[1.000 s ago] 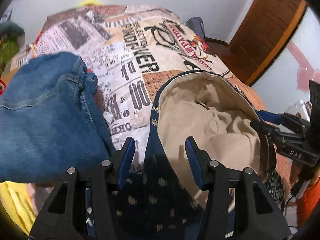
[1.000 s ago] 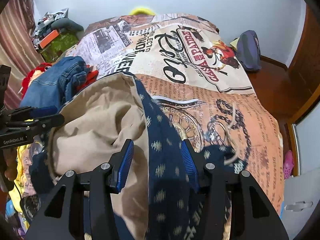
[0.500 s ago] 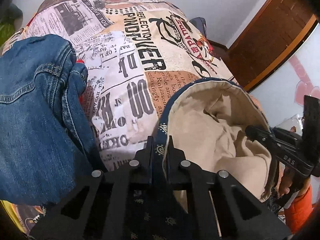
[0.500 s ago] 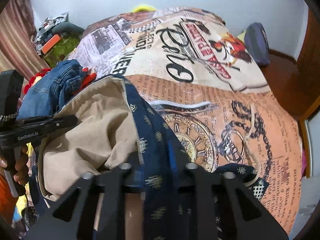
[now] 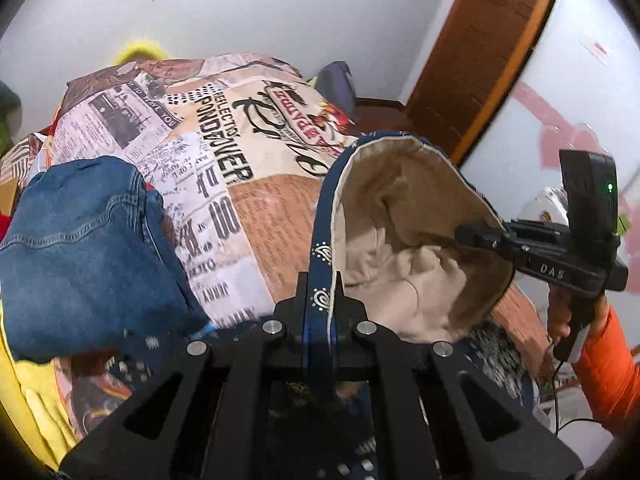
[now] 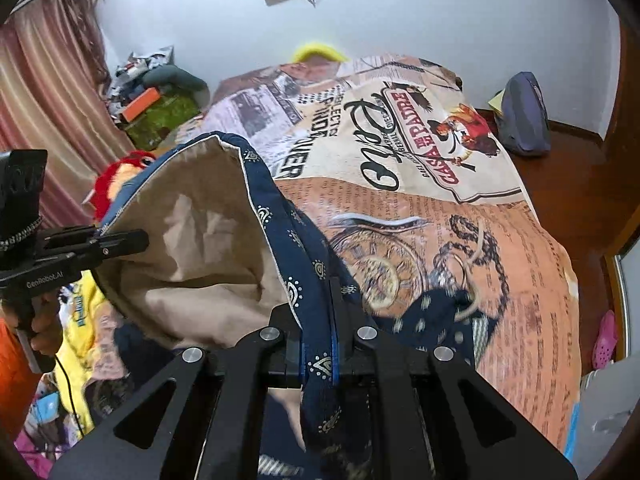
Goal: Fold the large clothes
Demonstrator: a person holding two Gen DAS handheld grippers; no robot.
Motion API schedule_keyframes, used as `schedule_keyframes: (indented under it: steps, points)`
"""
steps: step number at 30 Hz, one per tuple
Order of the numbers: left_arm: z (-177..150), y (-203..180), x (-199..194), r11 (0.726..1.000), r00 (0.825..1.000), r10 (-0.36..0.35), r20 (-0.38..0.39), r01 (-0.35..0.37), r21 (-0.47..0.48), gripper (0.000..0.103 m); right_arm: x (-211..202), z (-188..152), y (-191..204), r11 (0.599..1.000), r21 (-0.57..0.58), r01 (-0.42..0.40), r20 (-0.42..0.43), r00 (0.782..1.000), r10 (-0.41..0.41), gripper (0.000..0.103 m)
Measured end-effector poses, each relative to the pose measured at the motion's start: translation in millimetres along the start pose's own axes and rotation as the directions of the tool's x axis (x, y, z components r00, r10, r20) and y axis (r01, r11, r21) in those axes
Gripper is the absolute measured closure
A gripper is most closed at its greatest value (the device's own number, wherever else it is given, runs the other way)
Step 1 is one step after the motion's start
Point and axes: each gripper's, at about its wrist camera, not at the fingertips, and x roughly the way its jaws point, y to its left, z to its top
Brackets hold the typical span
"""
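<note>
Both grippers clamped on navy paisley-print garment with beige lining (image 5: 404,220): left gripper (image 5: 320,292) pinches hem at 6 o'clock, right gripper (image 6: 316,344) likewise. Garment hangs lifted over printed newspaper-pattern bedspread (image 6: 420,160); folded blue denim jeans (image 5: 88,248) at 9 o'clock.

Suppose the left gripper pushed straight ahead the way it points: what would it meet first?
The navy garment it already grips, whose edge rises ahead of the left gripper; beyond, probably the printed bedspread, though depth is unclear.

A second ago both my jaws stood open; now my left gripper (image 5: 320,296) and right gripper (image 6: 316,320) clamp the navy patterned, beige-lined garment's (image 5: 400,240) hem, lifted toward twelve o'clock.
</note>
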Motion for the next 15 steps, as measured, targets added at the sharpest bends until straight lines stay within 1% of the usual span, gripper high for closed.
schedule_keyframes:
  steps: [4, 10, 13, 15]
  points:
    - [-23, -10, -12, 1.000, 0.999, -0.024, -0.029, 0.024, 0.008, 0.097, -18, -23, 9, 1.000, -0.010, -0.019, 0.001, 1.000, 0.019, 0.096]
    - [-71, -16, -11, 0.999, 0.993, -0.044, -0.111, 0.043, -0.007, 0.097, -19, -60, 11, 0.999, 0.003, -0.040, -0.047, 0.998, 0.041, 0.096]
    - [-91, -18, -8, 0.999, 0.990, -0.034, -0.139, 0.035, 0.001, 0.097, -18, -77, 15, 0.999, 0.001, -0.039, -0.077, 0.996, 0.039, 0.096]
    - [-105, -20, -5, 1.000, 0.987, -0.010, -0.161, 0.013, 0.019, 0.097, -17, -88, 19, 0.999, -0.001, -0.037, -0.095, 0.995, 0.036, 0.096]
